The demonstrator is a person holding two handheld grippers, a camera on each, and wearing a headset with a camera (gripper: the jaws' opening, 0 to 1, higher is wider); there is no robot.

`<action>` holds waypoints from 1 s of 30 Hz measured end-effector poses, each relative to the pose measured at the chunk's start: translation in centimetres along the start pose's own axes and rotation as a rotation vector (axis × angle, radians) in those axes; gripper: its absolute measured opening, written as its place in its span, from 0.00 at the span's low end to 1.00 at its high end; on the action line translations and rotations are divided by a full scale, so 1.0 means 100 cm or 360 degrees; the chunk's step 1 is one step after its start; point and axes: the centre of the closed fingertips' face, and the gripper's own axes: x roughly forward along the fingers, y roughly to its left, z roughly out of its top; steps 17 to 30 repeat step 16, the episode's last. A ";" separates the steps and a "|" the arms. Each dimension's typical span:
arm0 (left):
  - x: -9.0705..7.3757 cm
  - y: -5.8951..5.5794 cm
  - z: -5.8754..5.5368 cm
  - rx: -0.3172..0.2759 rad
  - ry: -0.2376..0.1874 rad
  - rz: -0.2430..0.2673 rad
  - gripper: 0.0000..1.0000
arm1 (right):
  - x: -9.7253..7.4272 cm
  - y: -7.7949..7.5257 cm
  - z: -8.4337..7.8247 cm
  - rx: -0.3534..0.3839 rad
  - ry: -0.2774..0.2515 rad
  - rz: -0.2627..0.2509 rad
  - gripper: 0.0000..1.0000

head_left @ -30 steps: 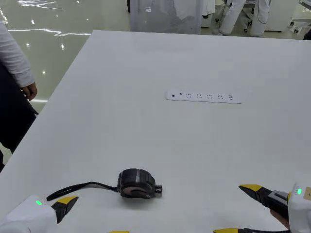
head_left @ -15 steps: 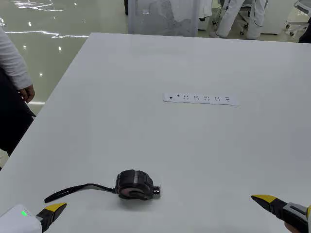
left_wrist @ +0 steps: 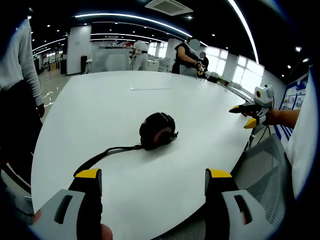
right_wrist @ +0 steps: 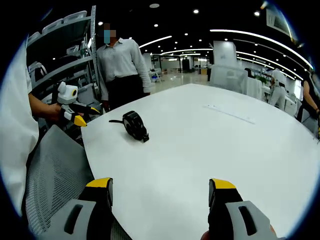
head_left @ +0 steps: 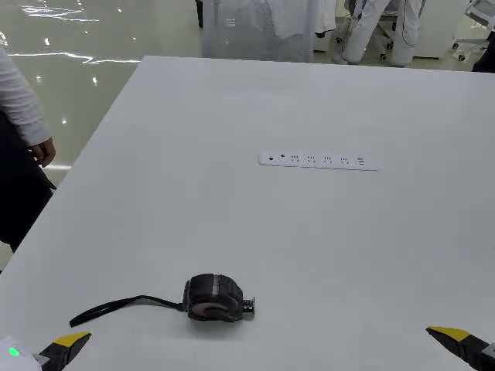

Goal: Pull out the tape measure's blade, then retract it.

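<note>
A black tape measure (head_left: 213,297) lies on the white table (head_left: 255,216) near its front edge, blade tip pointing right and a black wrist strap (head_left: 116,305) trailing left. It lies ahead of both grippers' jaws in the left gripper view (left_wrist: 158,131) and in the right gripper view (right_wrist: 135,125). My left gripper (left_wrist: 150,184) stands open, short of the strap's end, and its yellow-tipped finger (head_left: 68,342) is at the lower left of the head view. My right gripper (right_wrist: 161,189) stands open too, well right of the tape, its finger (head_left: 456,338) at the lower right.
A white power strip (head_left: 317,161) lies flat in the middle of the table. A person in a white sleeve (head_left: 19,97) stands at the table's left edge, others stand beyond the far edge. A grey mesh chair (right_wrist: 55,170) sits near the table's front.
Both grippers have drawn back toward the lower corners of the head view, away from the tape measure. The tape measure and strap lie as before.
</note>
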 end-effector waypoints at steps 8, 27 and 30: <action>-0.001 -0.004 0.000 -0.0006 0.0001 -0.0017 0.84 | -0.006 -0.002 -0.005 0.0015 0.0011 -0.0021 0.78; -0.003 -0.004 -0.002 0.0001 0.0010 -0.0026 0.83 | -0.010 -0.004 -0.010 0.0010 0.0029 -0.0029 0.79; -0.003 -0.004 -0.002 0.0001 0.0010 -0.0026 0.83 | -0.010 -0.004 -0.010 0.0010 0.0029 -0.0029 0.79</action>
